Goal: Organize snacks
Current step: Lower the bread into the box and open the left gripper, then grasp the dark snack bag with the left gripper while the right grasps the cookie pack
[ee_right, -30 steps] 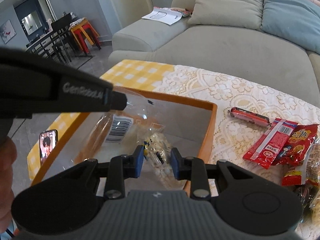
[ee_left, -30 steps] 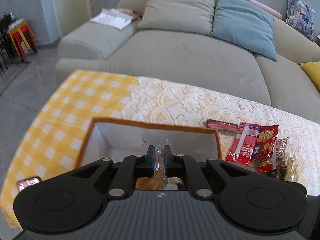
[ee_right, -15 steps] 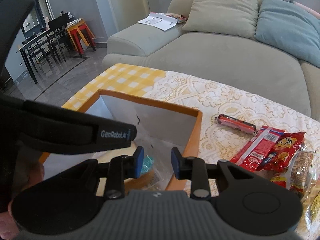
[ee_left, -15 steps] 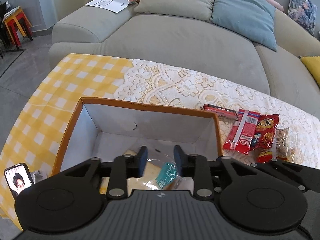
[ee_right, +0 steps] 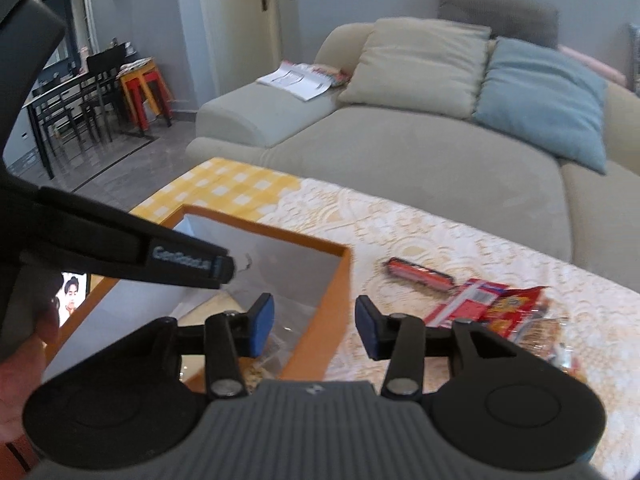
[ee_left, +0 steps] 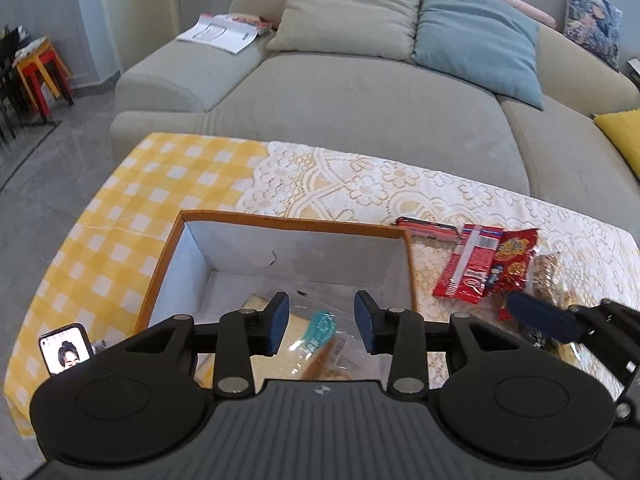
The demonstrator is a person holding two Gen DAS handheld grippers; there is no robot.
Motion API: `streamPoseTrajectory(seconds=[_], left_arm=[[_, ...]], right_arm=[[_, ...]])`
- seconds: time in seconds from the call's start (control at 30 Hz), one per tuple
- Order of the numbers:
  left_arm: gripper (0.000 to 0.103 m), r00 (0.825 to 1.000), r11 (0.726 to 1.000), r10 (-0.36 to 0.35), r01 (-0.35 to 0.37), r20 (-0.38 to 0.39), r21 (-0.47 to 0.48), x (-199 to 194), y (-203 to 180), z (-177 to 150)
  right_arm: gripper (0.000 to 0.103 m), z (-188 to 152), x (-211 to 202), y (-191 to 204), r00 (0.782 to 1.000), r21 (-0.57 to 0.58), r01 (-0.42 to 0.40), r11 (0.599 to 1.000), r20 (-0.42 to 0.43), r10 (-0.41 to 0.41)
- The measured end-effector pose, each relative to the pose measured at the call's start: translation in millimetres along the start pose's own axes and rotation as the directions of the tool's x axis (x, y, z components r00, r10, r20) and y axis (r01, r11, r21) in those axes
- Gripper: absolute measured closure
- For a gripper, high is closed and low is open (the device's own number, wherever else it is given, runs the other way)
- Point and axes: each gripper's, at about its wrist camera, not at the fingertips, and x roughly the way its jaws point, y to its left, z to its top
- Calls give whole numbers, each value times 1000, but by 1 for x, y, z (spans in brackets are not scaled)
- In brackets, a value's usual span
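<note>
An orange-rimmed box [ee_left: 292,222] with a white inside stands on the table. A clear bag of bread with a teal label [ee_left: 320,332] lies in its near part. My left gripper [ee_left: 322,324] is open and empty above that bag. My right gripper [ee_right: 310,326] is open and empty over the box's right wall [ee_right: 332,296]; one of its fingers [ee_left: 540,316] shows at the right of the left wrist view. Loose snacks lie right of the box: a red stick pack [ee_left: 430,228], a red wrapper [ee_left: 472,264], a red-yellow bag [ee_left: 514,260] and a brown snack pack [ee_left: 546,272].
The table has a yellow checked cloth [ee_left: 120,216] and a lace cloth [ee_left: 360,188]. A phone [ee_left: 66,350] stands at the box's left. A beige sofa [ee_left: 360,100] with cushions runs behind the table. Chairs and stools [ee_right: 140,92] stand far left.
My left gripper has opened and let go of the bread bag, which now lies in the box. Both grippers have opened wider and lifted back; the right one shifted right over the box wall.
</note>
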Motion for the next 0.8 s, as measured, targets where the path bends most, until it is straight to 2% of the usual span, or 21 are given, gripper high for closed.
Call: streamPoseTrajectory(seconds=[0.23,0.4,0.47,0.6,0.8], left_arm=[[58,998,997,-40,37,41,71,-28,-38,-15],[46,995,990,-73,63,68,129,-43,-69,-30],[42,994,986,-78,65,80,156,-47,-81,-35],[42,992,977,-93,74,88,201,-50,-100,-46],[42,982,962,-175,156,66,225,-42,-119,-65]], right_arm=[[48,-13,-41,-27,996,58,81,995,33,-83],[43,-27,-66,-51,988,112,151,982,19,-154],[43,-37,-77,-60,984,131,174,976,18,-178],[42,-55,-95,-79,975,156,217,964,5,-220],[42,-95,-111,-107,972,180,231,956,-7,-234]])
